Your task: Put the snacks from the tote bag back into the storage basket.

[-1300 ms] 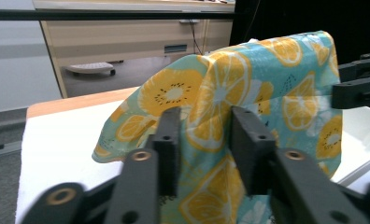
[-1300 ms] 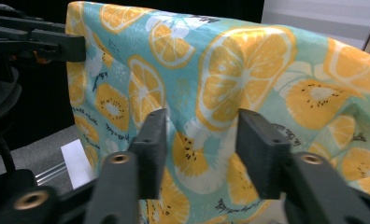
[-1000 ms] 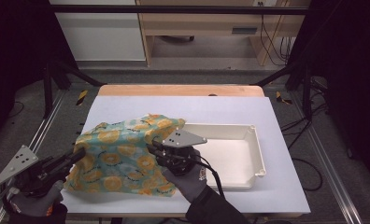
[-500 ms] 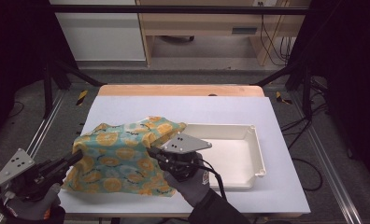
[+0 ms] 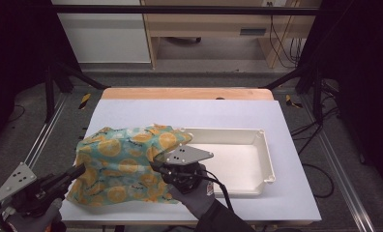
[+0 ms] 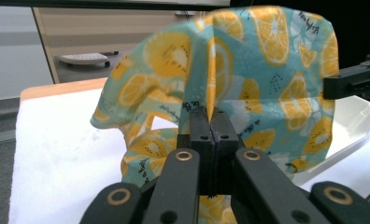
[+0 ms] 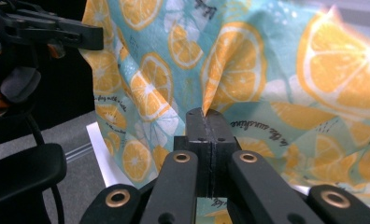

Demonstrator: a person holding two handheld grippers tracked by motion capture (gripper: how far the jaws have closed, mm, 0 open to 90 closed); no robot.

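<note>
A teal cloth point(image 5: 122, 159) printed with orange slices lies bunched on the white table cover, its right end draped over the white tray point(image 5: 267, 154). My left gripper point(image 5: 79, 170) is shut on the cloth's left edge; in the left gripper view the jaws point(image 6: 211, 116) pinch a raised fold of the cloth point(image 6: 267, 70). My right gripper point(image 5: 155, 166) is shut on the cloth's near right edge, and in the right gripper view point(image 7: 205, 114) a fold of the cloth point(image 7: 183, 46) rises from between its tips. A gloved hand holds it.
The shallow white tray stands right of the cloth, its floor bare. The white table cover point(image 5: 204, 113) reaches back to a wooden strip point(image 5: 184, 93). Metal rails run along both sides of the table. The other gripper point(image 7: 57, 32) shows at the upper left of the right gripper view.
The cloth's near edges have drawn up a little between the two grippers, and it looks slightly more bunched. Neither hand has shifted noticeably.
</note>
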